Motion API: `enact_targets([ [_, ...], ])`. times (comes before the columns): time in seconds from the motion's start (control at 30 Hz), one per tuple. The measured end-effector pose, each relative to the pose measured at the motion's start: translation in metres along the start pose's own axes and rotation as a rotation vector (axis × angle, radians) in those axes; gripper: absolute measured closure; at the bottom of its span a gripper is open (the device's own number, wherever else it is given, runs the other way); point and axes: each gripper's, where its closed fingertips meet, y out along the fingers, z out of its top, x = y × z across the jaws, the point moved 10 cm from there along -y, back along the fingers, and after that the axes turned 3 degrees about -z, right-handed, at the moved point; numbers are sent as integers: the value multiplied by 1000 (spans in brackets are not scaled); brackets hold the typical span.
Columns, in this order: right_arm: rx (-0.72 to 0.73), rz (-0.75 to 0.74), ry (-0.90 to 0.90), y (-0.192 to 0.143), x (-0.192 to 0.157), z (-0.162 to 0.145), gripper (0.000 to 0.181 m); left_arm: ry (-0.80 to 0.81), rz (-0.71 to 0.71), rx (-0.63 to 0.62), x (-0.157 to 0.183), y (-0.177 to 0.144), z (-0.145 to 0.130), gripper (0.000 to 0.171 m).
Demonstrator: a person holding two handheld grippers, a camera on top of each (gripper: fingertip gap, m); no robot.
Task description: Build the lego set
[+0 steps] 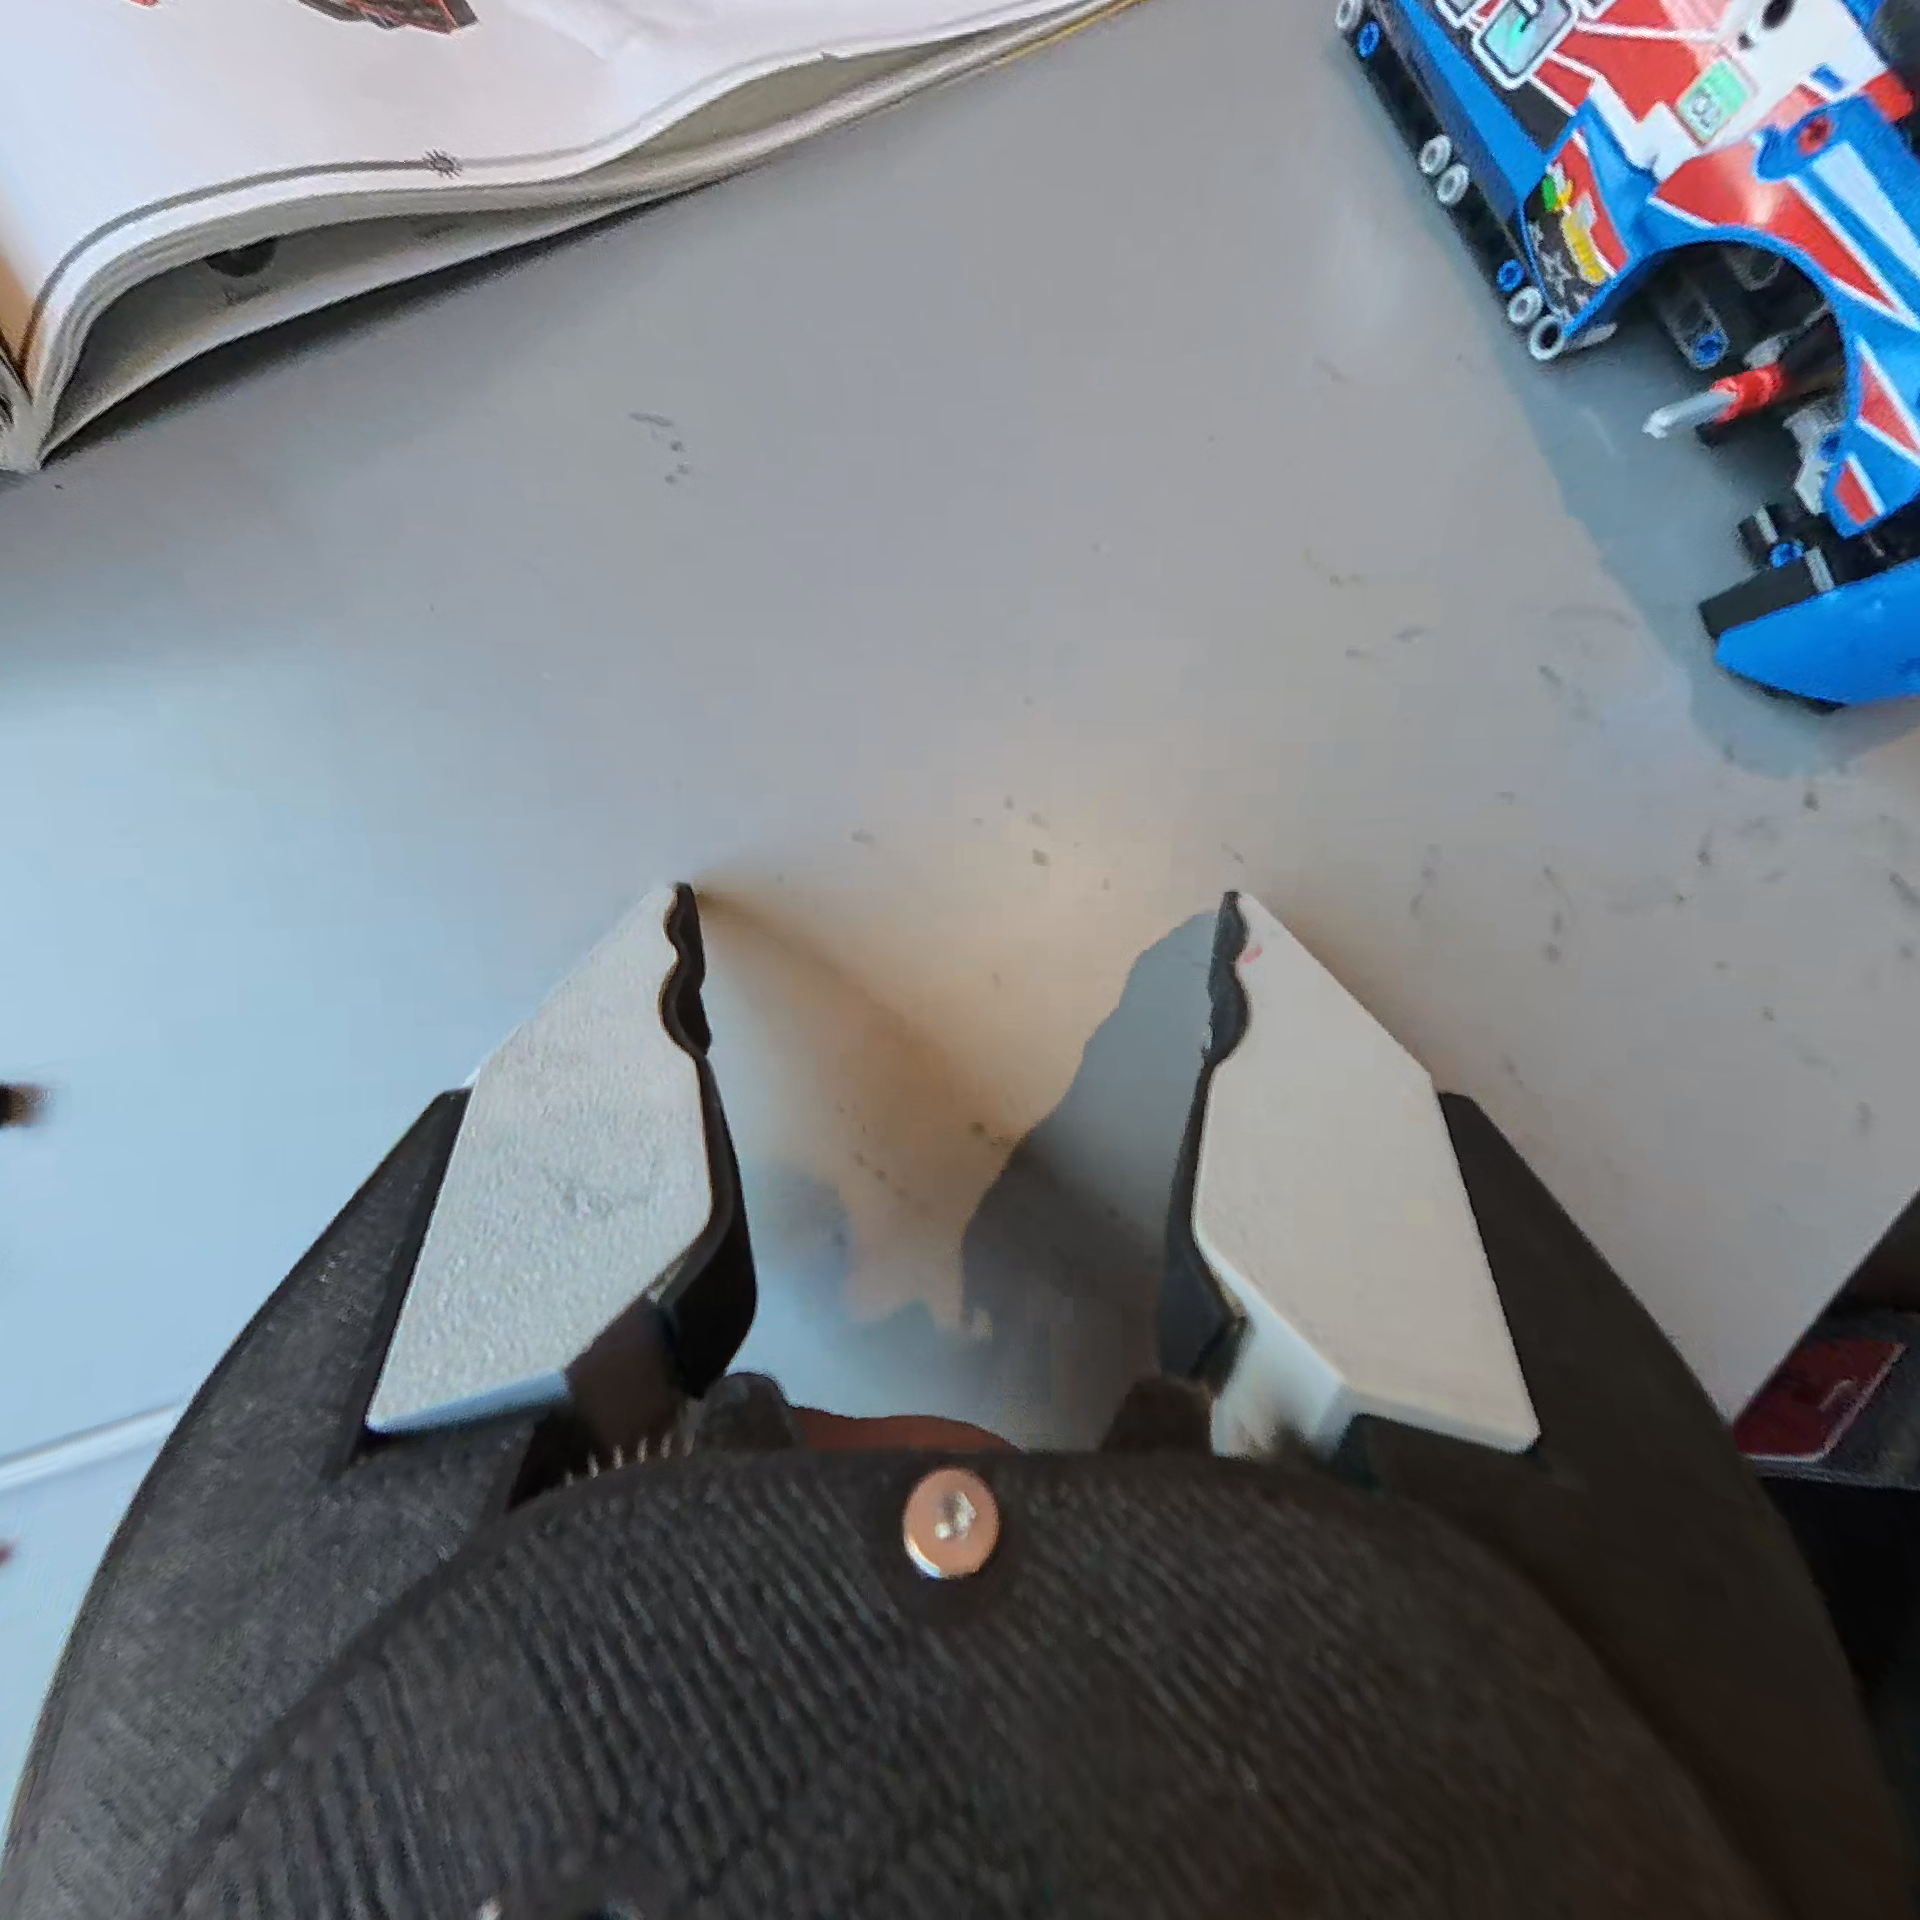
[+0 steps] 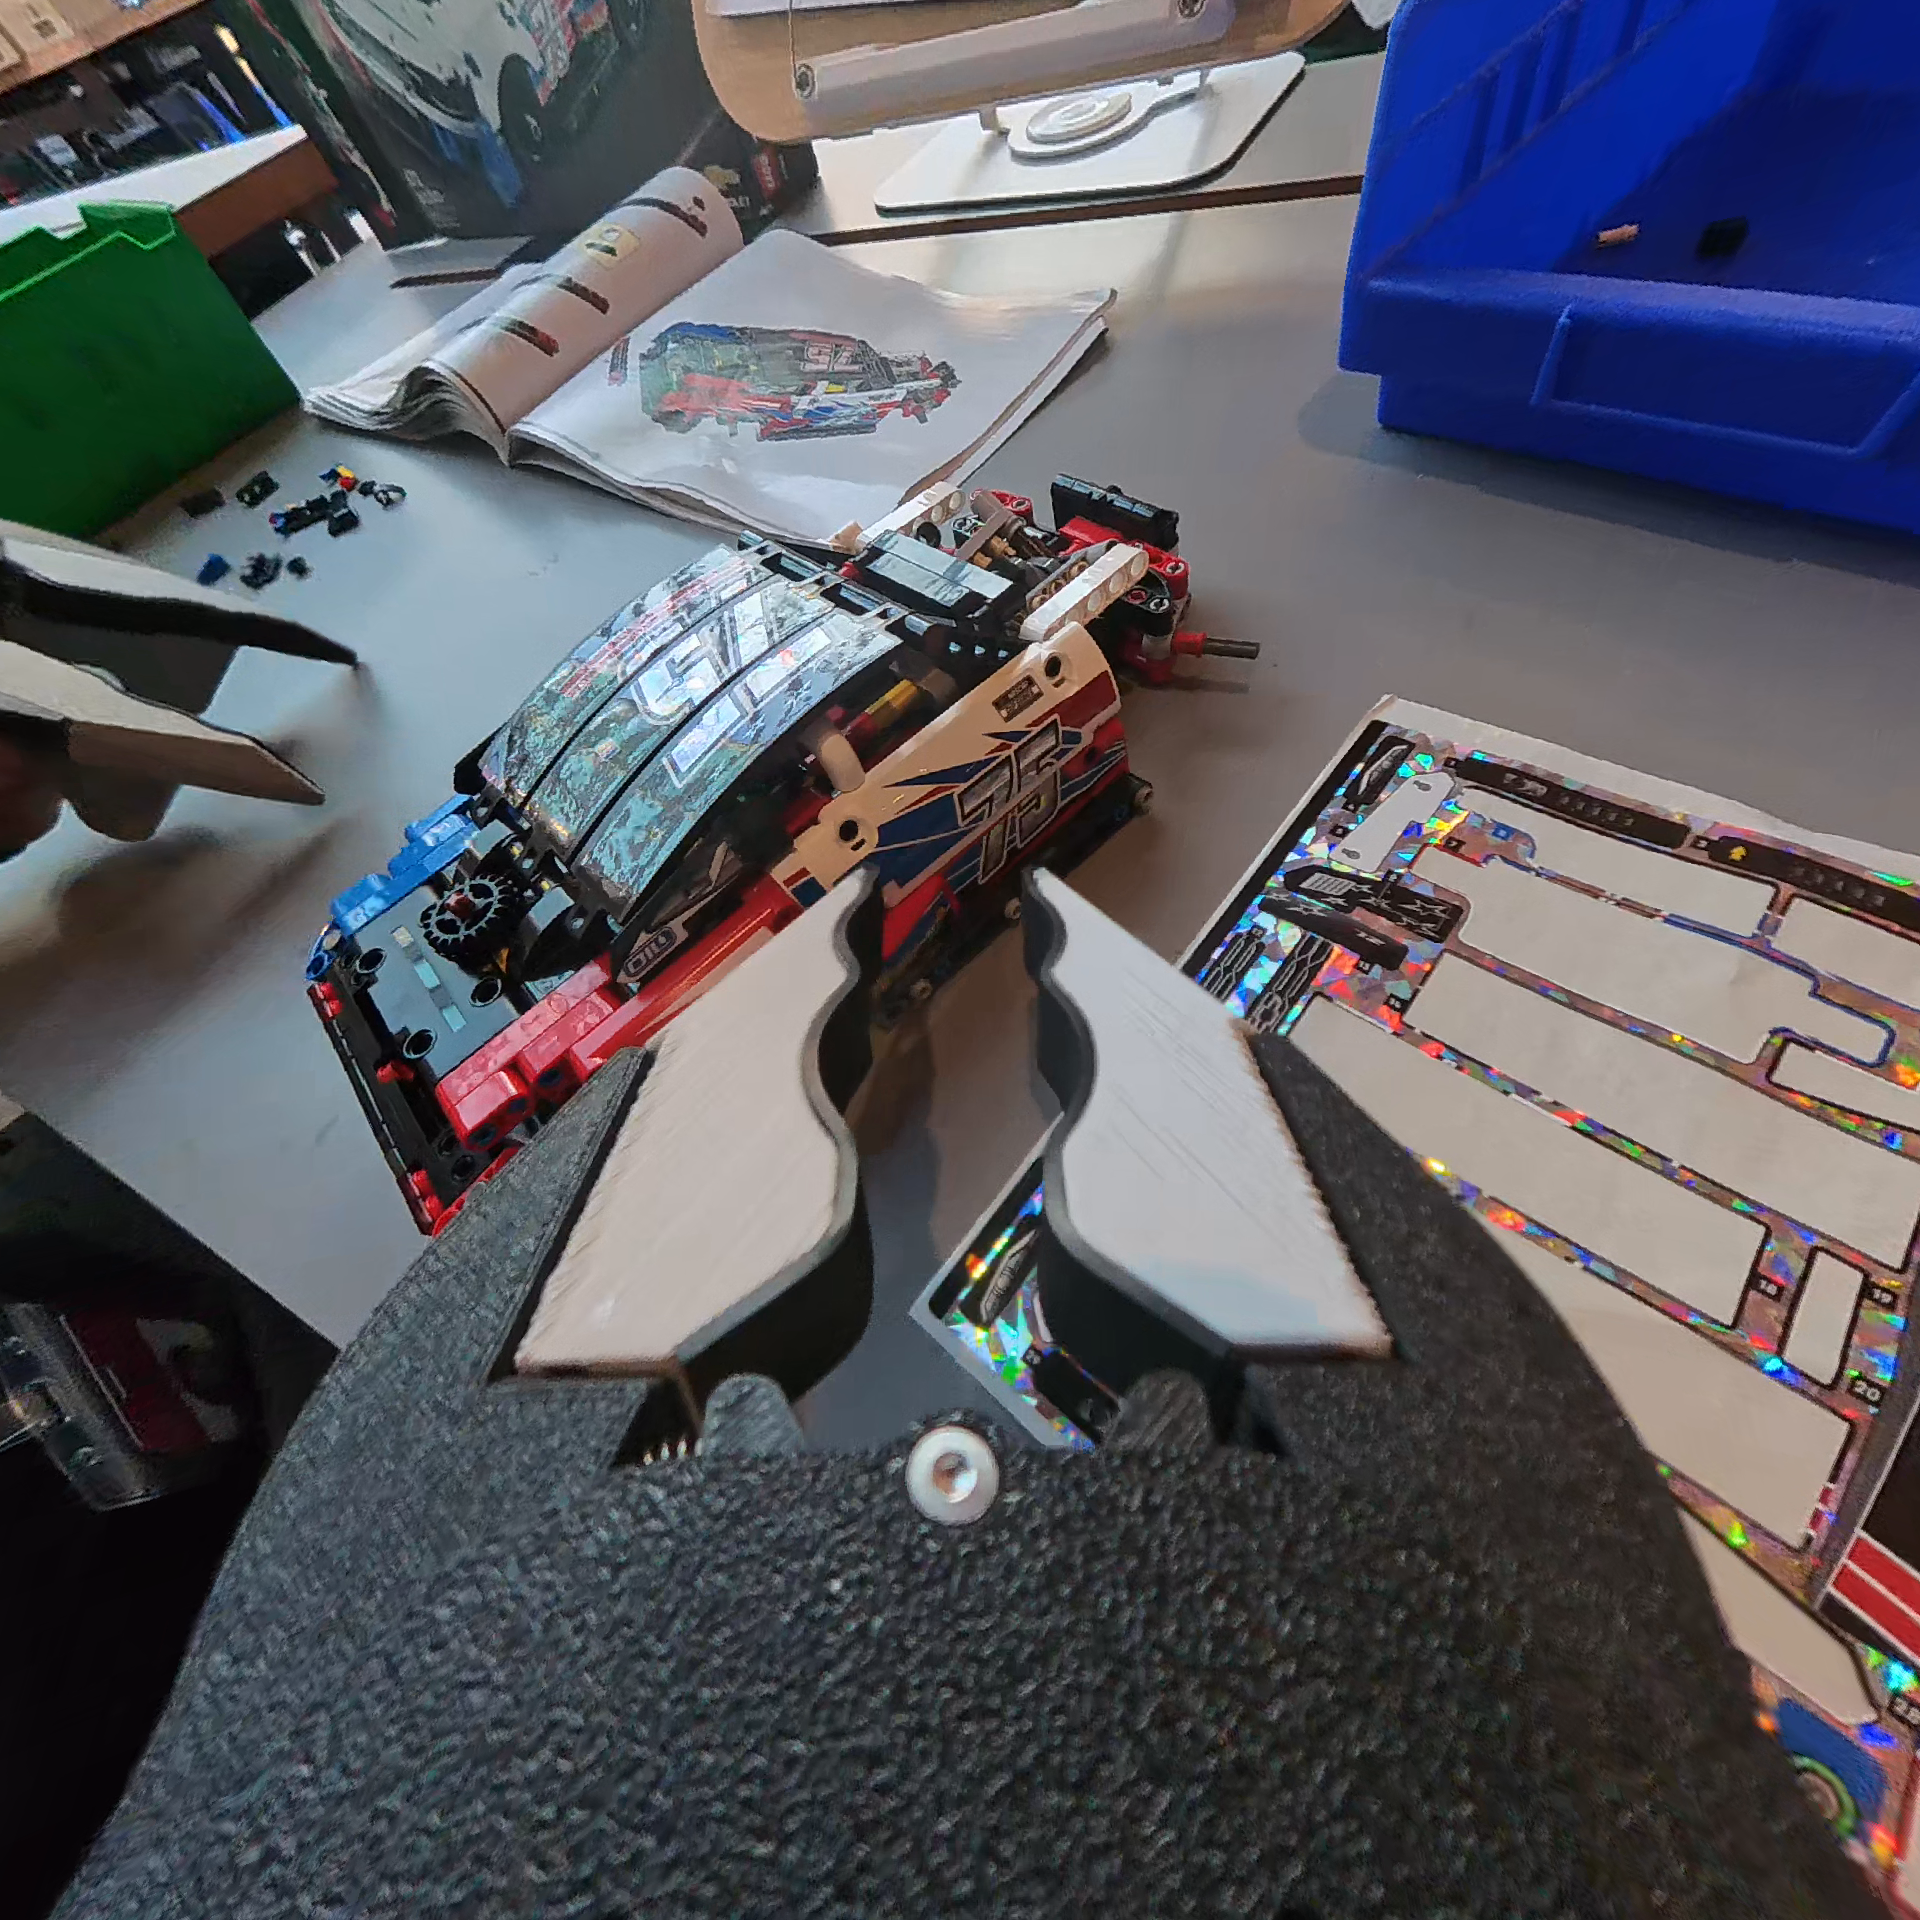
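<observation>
A partly built lego race car (image 2: 790,790), red, white, blue and black, lies on the grey table (image 2: 1403,582); its blue and red body also shows in the left wrist view (image 1: 1704,229) at the upper right. My right gripper (image 2: 948,883) is open and empty, its tips just in front of the car's side. My left gripper (image 1: 956,902) is open and empty over bare table (image 1: 935,520), left of the car. It also shows in the right wrist view (image 2: 332,727) at the left edge. Several small loose lego pieces (image 2: 291,520) lie on the far left.
An open instruction booklet (image 2: 790,395) lies behind the car, also seen in the left wrist view (image 1: 364,135). A used sticker sheet (image 2: 1621,1039) lies right of the car. A blue bin (image 2: 1662,249) stands at the back right, a green bin (image 2: 114,353) at the back left.
</observation>
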Motion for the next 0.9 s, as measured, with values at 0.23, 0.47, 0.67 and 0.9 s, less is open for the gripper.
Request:
enact_targets([
  [0.23, 37, -48, 17, -1, 4, -2, 157, 38, 46, 21, 30, -4, -15, 75],
  [0.47, 3, -42, 128, 7, 19, -3, 161, 25, 54, 68, 36, -7, -23, 77],
  [0.67, -73, -74, 86, 17, 16, -4, 167, 29, 48, 72, 37, -8, -25, 76],
  [0.9, -59, -97, 106, 15, 18, -4, 181, 32, 40, 74, 37, -8, -26, 75],
])
